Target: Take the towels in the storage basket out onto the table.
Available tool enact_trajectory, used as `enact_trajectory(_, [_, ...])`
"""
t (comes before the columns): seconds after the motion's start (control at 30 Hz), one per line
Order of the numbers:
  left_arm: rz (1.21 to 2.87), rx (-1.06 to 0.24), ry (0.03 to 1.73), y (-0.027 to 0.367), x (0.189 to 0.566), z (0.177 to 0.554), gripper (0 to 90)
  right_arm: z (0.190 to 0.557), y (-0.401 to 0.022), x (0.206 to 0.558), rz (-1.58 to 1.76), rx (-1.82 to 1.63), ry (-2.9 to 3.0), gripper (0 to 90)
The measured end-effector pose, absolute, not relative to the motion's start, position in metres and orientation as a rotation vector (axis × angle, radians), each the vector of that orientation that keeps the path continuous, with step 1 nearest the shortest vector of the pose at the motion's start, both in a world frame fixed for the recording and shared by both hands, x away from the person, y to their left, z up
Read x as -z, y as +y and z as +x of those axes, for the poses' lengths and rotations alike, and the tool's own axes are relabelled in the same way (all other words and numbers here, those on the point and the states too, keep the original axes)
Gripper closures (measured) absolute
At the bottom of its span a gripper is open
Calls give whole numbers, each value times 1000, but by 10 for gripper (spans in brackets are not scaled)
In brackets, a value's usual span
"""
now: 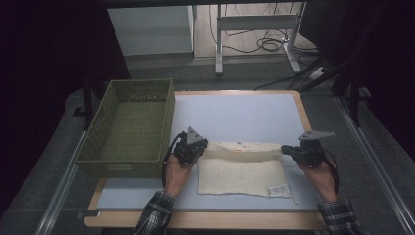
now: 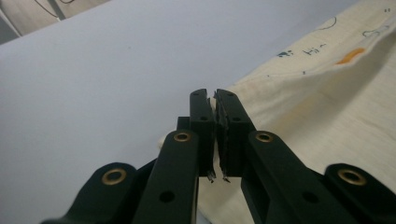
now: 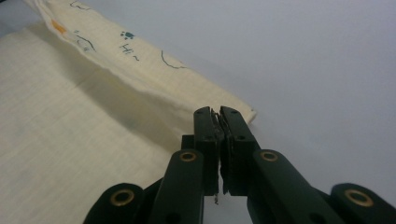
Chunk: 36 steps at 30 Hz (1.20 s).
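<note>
Cream cloth lies flat on the pale tabletop near the person's edge, far edge lifted and turned back toward the person, so a printed strip w/ small doodles shows along the top. A white label sits at the near right corner. Left gripper pinches the far left corner of the cloth, jaws clamped on the fabric; in the left gripper view the cream edge sits right btwn the tips. Right gripper does the same at the far right corner, jaws clenched on the hem. Holding both corners keeps the fold edge taut and straight, prob. a fold in half. Green woven basket stands just left of the cloth, likely where it ends up.
</note>
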<state>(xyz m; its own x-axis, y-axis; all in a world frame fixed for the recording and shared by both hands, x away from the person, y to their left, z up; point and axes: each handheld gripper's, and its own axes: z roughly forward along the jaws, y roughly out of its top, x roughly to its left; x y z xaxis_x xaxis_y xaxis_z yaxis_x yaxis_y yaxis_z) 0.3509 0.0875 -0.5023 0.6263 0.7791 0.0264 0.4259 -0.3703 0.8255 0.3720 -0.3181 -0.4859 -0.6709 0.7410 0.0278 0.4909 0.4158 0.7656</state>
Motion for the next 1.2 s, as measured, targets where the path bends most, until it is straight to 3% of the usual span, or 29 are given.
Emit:
enact_trajectory(0.43, [1987,-420,858,105,515,299,861,309,-323,492,996,-1175,2403,860])
enact_trajectory(0.97, [2046,-350,795,104,524,256,852,264,-326,506,977,-1142,2465,852])
enact_trajectory(1.03, [2067,-313,792,104,528,252,815,261,-327,508,987,-1137,2478,838])
enact_trajectory(1.2, [2058,-289,813,114,527,244,592,254,-332,504,985,-1133,2474,741])
